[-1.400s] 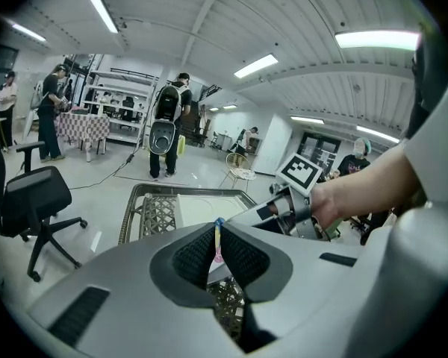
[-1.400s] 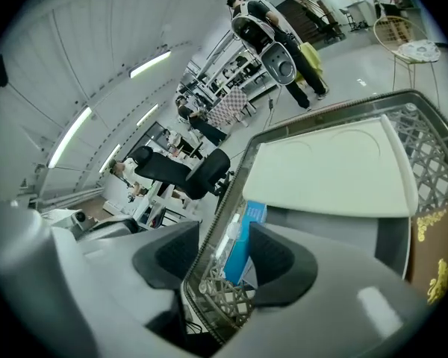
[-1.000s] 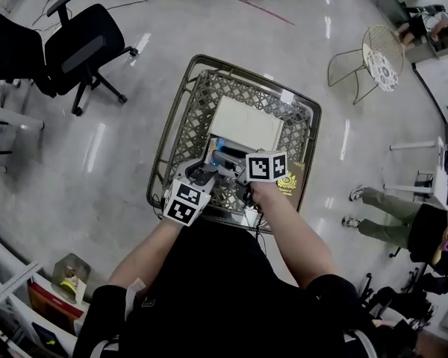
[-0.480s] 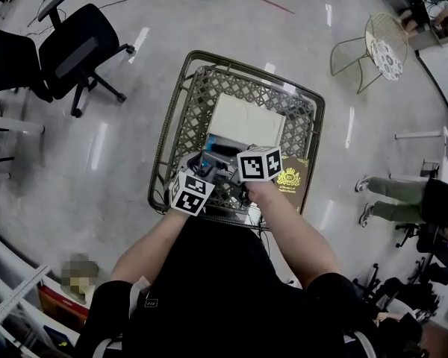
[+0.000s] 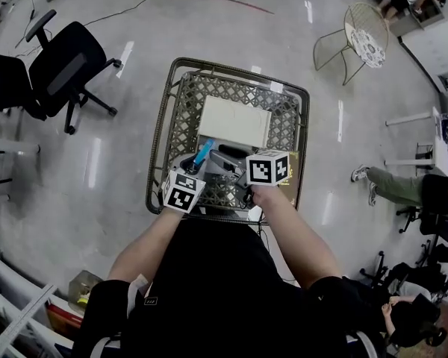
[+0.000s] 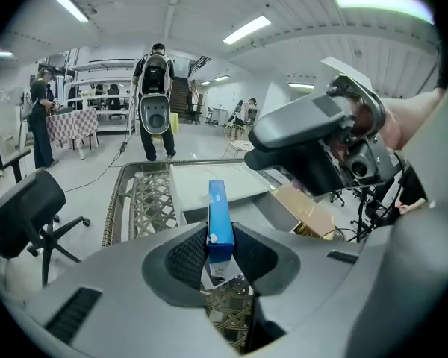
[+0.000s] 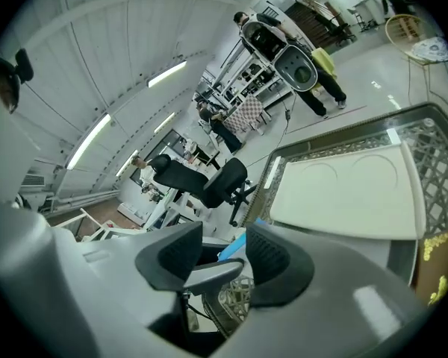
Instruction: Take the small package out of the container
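Left gripper (image 5: 184,190) had shifted left since a second ago. The blue small package (image 5: 203,154), earlier a bit of blue low between the grippers, now stuck up from it over the wicker basket (image 5: 164,118). The left fingers were closing, both pads (image 6: 187,257) against the package's sides, and the package stood upright between them. The right gripper (image 7: 225,263) sat just beside it, fingers apart with a grey piece showing between them; contact was unclear. A flat white box (image 5: 235,120) lay in the basket's far half. The basket stood on the floor (image 5: 119,162).
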